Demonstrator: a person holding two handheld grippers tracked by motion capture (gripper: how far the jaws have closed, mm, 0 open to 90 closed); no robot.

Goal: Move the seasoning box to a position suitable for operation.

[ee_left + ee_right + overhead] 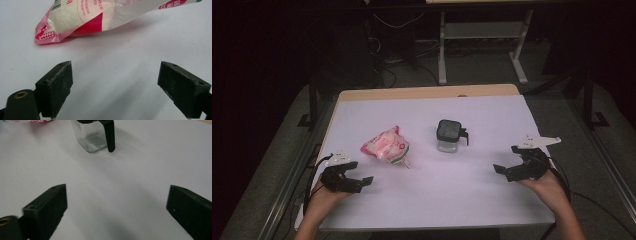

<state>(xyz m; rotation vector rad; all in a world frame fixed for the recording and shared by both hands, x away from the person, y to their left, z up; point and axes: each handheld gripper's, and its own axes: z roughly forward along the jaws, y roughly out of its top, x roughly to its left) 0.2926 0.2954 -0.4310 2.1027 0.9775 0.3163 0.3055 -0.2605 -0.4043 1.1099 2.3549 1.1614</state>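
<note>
High view is showing the pink-and-white bag (385,145) lying on the desk (437,200), left of the glass jar (448,136). Left gripper (362,182) is hovering near the bag, right gripper (504,170) near the jar, both with fingers wide and empty. Pinching the slack film risks tearing it or spilling. Only barcode digits are reading.

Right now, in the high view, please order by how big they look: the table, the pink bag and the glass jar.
1. Table, by far the largest.
2. Pink bag, lying flat.
3. Glass jar with a black lid, somewhat smaller than the bag.
Bag and jar lie at a similar depth, so nearness hardly affects this.
</note>
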